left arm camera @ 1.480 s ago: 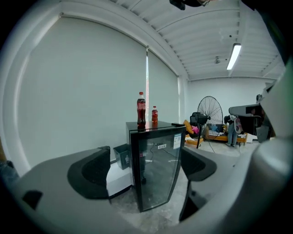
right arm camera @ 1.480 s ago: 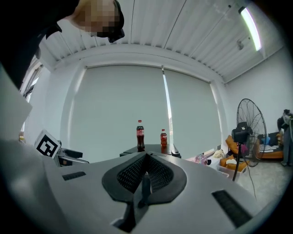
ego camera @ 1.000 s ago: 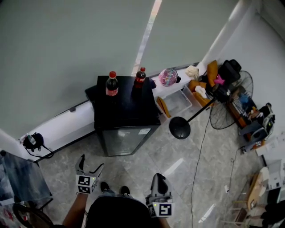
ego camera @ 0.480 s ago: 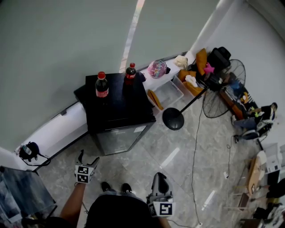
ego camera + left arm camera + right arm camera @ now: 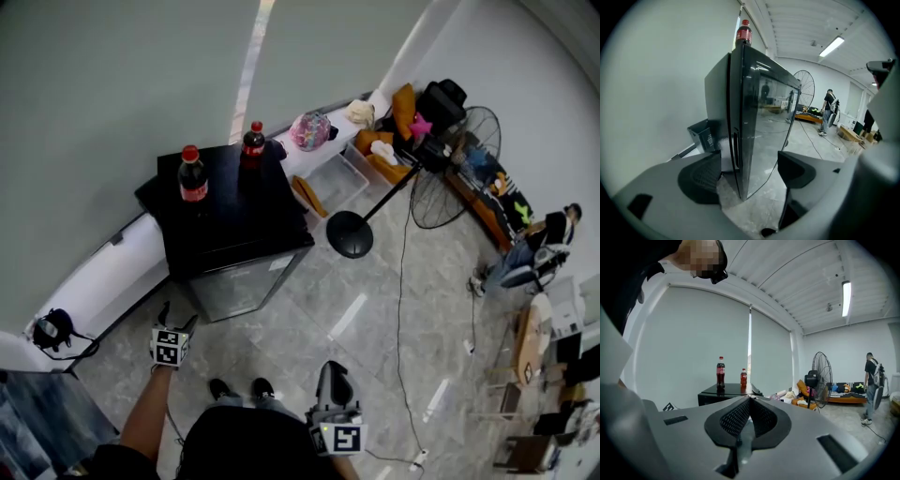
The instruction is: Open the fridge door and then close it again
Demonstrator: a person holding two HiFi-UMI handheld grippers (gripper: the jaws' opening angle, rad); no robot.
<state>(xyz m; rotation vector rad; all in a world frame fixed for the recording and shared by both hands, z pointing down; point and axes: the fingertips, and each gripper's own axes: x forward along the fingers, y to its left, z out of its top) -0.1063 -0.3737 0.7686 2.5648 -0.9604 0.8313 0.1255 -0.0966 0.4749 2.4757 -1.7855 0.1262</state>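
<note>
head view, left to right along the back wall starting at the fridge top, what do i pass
taller cola bottle → shorter cola bottle → pink patterned bundle → cream bundle → floor fan

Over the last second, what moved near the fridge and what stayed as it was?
The left gripper moved in toward the front corner of the fridge. Its jaws are closing, with the door edge lined up between them but not gripped. The right gripper stayed shut at the person's waist. The fridge is closed as before, and both cola bottles stand unmoved on top.
</note>
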